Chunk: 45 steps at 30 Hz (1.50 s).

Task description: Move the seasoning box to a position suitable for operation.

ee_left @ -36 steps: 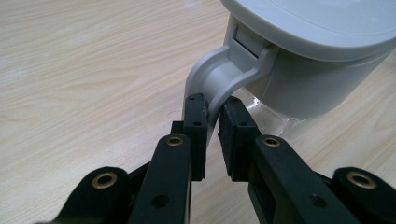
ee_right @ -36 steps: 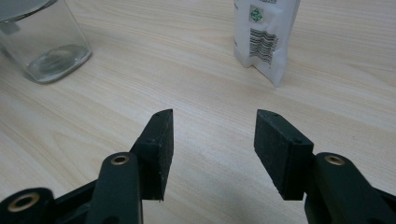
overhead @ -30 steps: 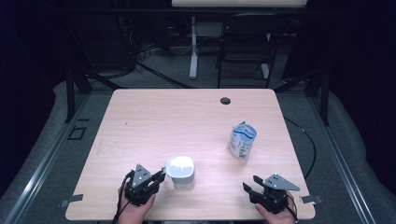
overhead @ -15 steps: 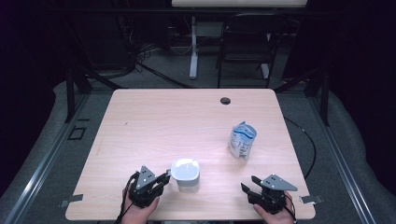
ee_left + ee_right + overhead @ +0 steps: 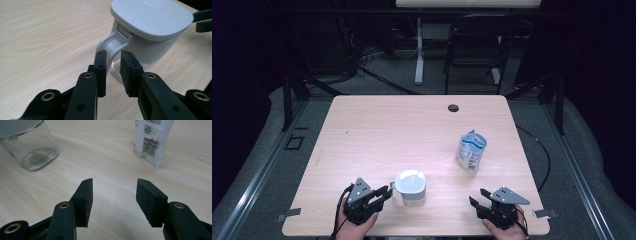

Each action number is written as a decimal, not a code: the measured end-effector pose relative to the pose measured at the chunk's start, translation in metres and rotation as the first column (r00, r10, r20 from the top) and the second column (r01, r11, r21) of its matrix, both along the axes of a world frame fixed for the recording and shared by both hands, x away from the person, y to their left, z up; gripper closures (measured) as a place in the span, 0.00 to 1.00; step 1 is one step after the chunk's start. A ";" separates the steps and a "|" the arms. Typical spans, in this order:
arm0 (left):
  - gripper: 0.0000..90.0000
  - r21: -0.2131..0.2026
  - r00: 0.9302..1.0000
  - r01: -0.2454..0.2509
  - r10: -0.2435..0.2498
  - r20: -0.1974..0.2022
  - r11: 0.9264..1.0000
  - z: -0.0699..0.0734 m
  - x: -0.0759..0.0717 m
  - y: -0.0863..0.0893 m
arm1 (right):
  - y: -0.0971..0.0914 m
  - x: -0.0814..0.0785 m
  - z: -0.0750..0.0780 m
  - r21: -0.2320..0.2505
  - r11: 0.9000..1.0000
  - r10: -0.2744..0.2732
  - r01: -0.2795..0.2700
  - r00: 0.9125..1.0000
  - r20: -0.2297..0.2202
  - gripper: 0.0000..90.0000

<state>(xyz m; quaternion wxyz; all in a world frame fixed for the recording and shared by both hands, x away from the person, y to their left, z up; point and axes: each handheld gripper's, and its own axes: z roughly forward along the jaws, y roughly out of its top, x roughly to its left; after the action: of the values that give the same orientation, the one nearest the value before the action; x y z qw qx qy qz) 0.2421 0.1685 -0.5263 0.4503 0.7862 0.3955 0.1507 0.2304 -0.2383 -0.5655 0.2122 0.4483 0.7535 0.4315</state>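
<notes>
With the left claw narrowed around the handle of the lidded jar near the desk's front edge, close squarely before lifting; the right claw waits wide and empty.

The right gripper hangs just over the desk. Its two black jaws stand wide apart, and between them is just bare wood. Far off on the left stands a clear jar with a grey lid. It looks like there is nothing in the jar. Far off on the right stands a white bag. The bag has a bar code and a small green mark on it. The jar and the bag are well apart.
</notes>
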 end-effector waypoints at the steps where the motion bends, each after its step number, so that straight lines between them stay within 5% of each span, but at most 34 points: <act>1: 0.84 -0.007 1.000 -0.004 0.004 -0.002 1.000 0.001 0.000 0.000 | 0.001 0.000 0.000 0.001 1.000 0.002 -0.002 1.000 0.000 0.53; 22: 0.77 -0.026 0.997 0.034 -0.032 0.066 0.999 0.030 0.012 -0.002 | 0.008 0.001 0.012 0.006 1.000 0.030 -0.030 0.999 0.032 0.55; 32: 0.83 -0.001 0.995 0.081 -0.081 0.056 0.997 0.047 0.022 -0.011 | 0.010 0.003 0.023 0.022 0.998 0.057 -0.058 0.998 0.027 0.62; 45: 1.00 0.057 0.991 0.132 -0.131 -0.017 0.990 0.050 0.033 -0.021 | 0.026 0.009 0.036 -0.026 0.988 0.155 -0.154 0.988 0.015 0.86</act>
<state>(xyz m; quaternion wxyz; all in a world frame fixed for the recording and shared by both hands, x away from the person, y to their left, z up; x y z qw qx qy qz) 0.2752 0.1475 -0.4763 0.4335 0.8243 0.3412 0.1270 0.2395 -0.2127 -0.5293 0.1899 0.3824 0.7894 0.4412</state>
